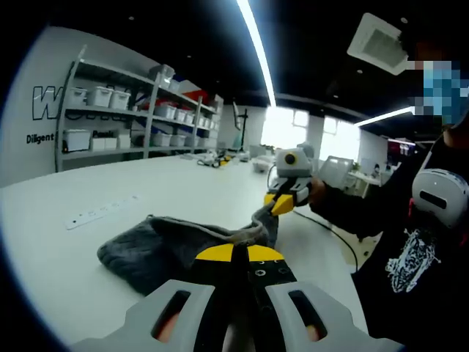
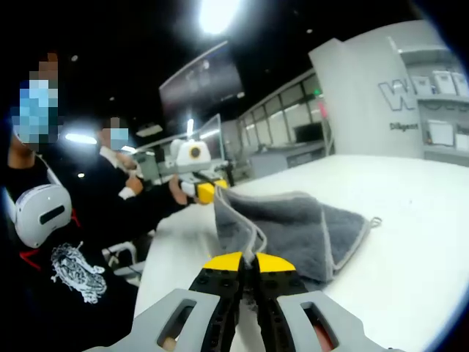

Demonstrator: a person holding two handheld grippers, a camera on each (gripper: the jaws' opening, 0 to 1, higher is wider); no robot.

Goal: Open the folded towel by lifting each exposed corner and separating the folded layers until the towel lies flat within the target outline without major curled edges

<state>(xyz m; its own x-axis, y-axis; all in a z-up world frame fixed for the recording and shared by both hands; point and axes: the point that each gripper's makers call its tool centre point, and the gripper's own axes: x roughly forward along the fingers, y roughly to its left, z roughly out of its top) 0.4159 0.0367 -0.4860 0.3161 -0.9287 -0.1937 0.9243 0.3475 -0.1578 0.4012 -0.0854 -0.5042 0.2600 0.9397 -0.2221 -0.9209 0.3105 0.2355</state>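
A grey towel (image 1: 165, 246) lies bunched on the white table (image 1: 176, 183), with one edge pulled up off the surface. In the left gripper view my left gripper (image 1: 239, 254) is shut on the towel's near edge. Farther off, my right gripper (image 1: 283, 202) pinches a raised corner. In the right gripper view the towel (image 2: 300, 227) hangs in folded layers, its white-trimmed edge running into my right gripper (image 2: 248, 262), which is shut on it. My left gripper (image 2: 206, 191) grips the far corner there. No target outline is visible.
A white power strip (image 1: 99, 213) lies on the table left of the towel. A black cable (image 1: 333, 232) runs along the table's right side. Shelves with white bins (image 1: 110, 117) stand behind. A person in a black shirt (image 1: 410, 253) stands at the table's edge.
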